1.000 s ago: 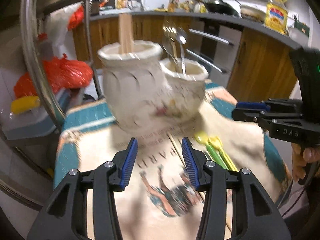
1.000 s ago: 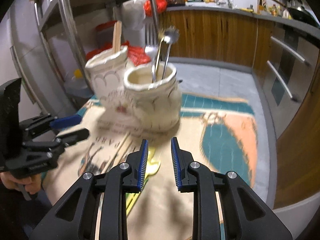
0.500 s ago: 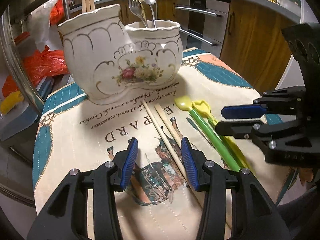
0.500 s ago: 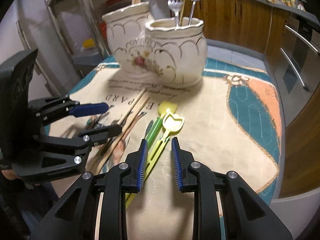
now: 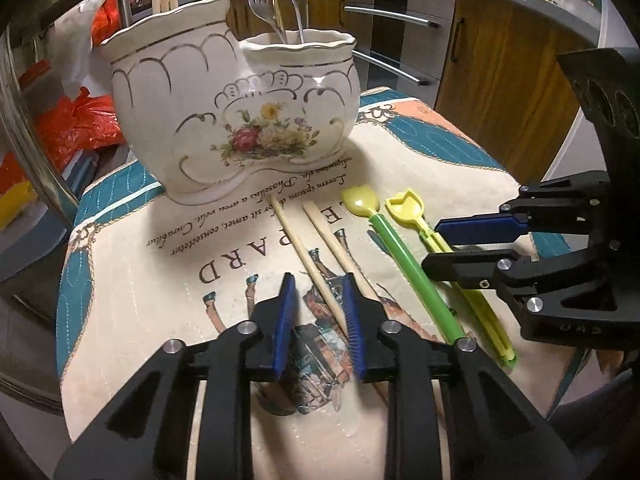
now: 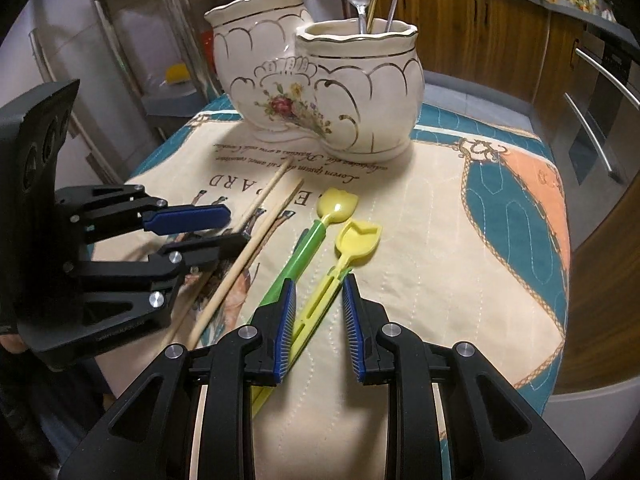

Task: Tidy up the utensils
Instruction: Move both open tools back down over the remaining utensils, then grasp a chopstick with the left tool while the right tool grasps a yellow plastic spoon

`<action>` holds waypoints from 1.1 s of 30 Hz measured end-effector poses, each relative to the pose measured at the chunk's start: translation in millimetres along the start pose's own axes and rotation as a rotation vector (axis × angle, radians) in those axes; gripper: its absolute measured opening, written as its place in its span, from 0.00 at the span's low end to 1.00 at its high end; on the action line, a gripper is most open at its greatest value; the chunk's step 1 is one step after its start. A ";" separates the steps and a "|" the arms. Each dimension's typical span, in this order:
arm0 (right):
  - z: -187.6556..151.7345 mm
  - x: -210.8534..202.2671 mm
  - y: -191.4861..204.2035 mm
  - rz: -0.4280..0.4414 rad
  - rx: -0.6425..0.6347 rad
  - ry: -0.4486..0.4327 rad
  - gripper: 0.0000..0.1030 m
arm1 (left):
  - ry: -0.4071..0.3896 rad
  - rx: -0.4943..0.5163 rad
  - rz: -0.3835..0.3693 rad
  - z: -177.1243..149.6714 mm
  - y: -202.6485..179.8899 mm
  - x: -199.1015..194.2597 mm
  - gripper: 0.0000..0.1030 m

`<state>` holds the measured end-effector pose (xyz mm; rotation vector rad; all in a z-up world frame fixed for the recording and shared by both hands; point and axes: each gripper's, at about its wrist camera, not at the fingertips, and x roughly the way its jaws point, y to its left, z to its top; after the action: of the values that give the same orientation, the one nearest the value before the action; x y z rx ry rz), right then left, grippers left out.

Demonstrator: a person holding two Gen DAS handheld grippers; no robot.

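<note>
A white double ceramic utensil holder (image 5: pixel 224 120) (image 6: pixel 320 92) stands at the far end of the printed cloth. Its tall pot holds wooden sticks, its low pot a fork and spoons (image 5: pixel 280 4). Two wooden chopsticks (image 5: pixel 316 248) (image 6: pixel 256 232), a green-handled yellow spoon (image 5: pixel 404 260) (image 6: pixel 316 232) and a yellow plastic scoop (image 5: pixel 448 248) (image 6: pixel 344 256) lie on the cloth. My left gripper (image 5: pixel 318 308) is open, its jaws either side of one chopstick. My right gripper (image 6: pixel 318 312) is open, its jaws either side of the yellow scoop's handle.
The small table's cloth (image 6: pixel 480 240) ends at edges on all sides. A metal rack with red bags (image 5: pixel 72 128) stands to the left. Wooden kitchen cabinets and an oven (image 5: pixel 400 40) lie behind the table.
Both grippers have come down and closer to the cloth. The left jaws now straddle a chopstick and the right jaws straddle the yellow scoop's handle.
</note>
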<state>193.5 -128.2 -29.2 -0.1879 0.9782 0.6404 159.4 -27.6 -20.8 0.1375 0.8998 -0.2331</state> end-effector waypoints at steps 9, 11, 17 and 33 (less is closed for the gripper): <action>3.6 -2.3 -4.2 -0.009 -0.053 0.096 0.14 | 0.072 0.030 -0.023 1.6 12.8 -2.1 0.12; 8.0 -1.2 -2.2 -0.027 -0.078 0.152 0.14 | 0.114 0.046 -0.031 4.6 14.9 -1.4 0.12; 23.5 7.6 2.8 -0.064 -0.138 0.313 0.16 | 0.270 0.054 -0.075 21.5 29.3 6.5 0.12; 45.5 27.3 19.8 -0.099 -0.170 0.451 0.11 | 0.462 0.023 -0.159 53.0 55.9 27.4 0.05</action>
<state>225.1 -81.5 -23.4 -0.5451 1.3380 0.6020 230.4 11.1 -8.6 0.1441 1.3702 -0.3684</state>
